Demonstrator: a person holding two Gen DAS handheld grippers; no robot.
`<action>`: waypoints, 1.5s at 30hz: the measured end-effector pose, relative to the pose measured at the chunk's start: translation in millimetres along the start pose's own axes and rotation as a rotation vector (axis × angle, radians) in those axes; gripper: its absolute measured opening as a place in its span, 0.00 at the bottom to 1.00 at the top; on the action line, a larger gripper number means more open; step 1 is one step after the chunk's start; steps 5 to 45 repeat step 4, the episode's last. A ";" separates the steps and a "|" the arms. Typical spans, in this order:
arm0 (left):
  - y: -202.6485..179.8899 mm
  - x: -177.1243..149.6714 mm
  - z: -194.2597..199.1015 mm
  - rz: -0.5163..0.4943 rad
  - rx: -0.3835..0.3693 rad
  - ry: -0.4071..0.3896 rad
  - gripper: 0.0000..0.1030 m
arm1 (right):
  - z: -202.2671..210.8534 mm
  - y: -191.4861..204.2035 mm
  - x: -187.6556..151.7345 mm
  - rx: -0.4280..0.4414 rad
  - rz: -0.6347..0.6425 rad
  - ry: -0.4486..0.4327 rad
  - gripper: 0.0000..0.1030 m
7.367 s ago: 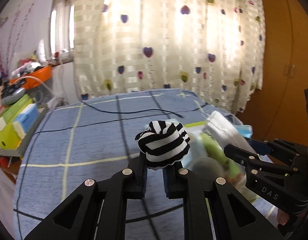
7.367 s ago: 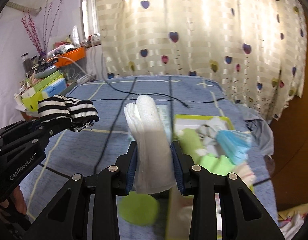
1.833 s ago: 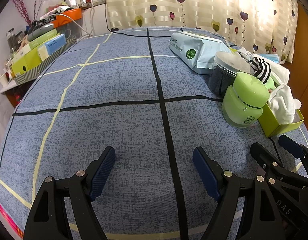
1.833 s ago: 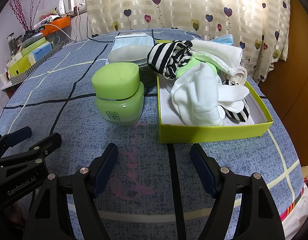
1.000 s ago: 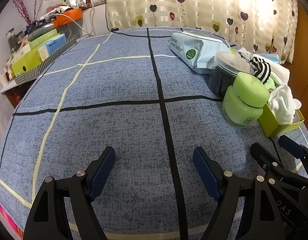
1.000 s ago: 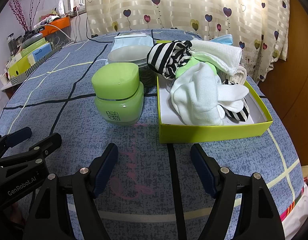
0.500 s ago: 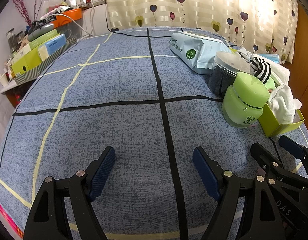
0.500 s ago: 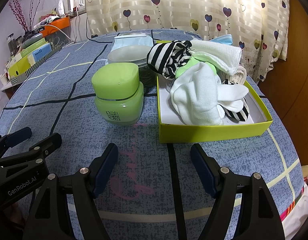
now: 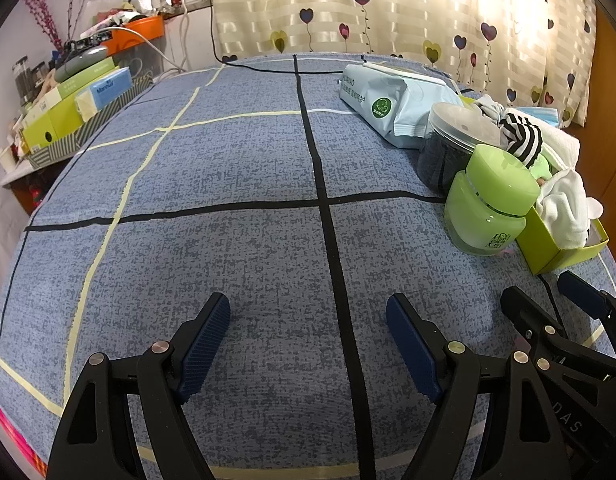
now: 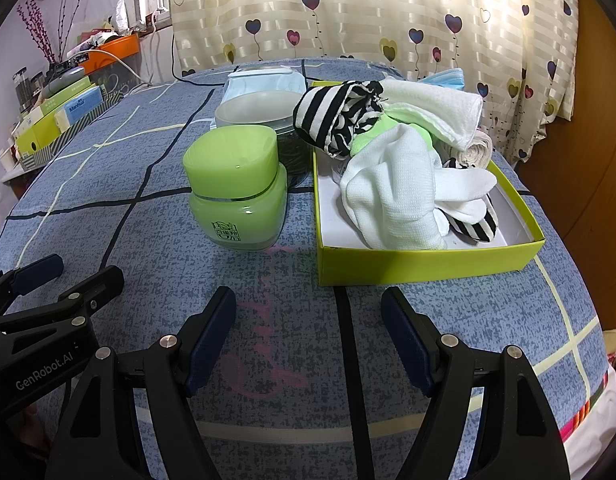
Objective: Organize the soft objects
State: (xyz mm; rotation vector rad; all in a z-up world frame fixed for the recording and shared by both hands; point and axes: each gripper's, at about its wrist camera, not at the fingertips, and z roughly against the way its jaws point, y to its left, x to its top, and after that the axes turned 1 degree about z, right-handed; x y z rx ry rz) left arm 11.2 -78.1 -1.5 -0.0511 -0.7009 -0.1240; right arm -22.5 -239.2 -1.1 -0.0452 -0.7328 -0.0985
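The right claw point(image 10: 308, 334) stands wide with nothing between its blue pads, only bedspread point(image 10: 156, 152) and a strip of black tape under the gap. The left claw point(image 9: 308, 340) is just as wide and just as bare, and it hangs over an open stretch of the blue cloth where the black tape lines cross.

From the right claw, at 12 o'clock and near, sits the yellow-green box point(image 10: 423, 266). It is piled with the soft things: a white sock point(image 10: 391, 196) in front, a striped sock point(image 10: 335, 120) on top toward the back, a white towel point(image 10: 435, 112) behind it, a second striped piece point(image 10: 477, 224) low at the front right, and a blue mask point(image 10: 447, 76) at the far edge. At 11 o'clock, just beside the box, stands a green jar point(image 10: 236, 188), with a clear-lidded tub point(image 10: 260, 114) behind it and a pack of wipes point(image 9: 391, 104) further off.

From the left claw the box point(image 9: 547, 248) lies at 2 o'clock, well apart.

As far as the pictures show, no loose cloth is left on the bedspread; every soft thing in sight is in the box. The sorting looks done or nearly so, with only tidying of the overhanging pile perhaps left
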 end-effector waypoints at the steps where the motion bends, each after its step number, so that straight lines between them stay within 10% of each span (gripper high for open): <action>1: -0.2 -0.1 0.0 0.000 0.000 0.000 0.78 | 0.0 -0.1 0.0 0.000 0.000 0.000 0.73; 45: -0.3 -0.1 0.0 -0.001 0.000 0.001 0.78 | 0.0 0.0 -0.1 0.000 0.000 0.000 0.73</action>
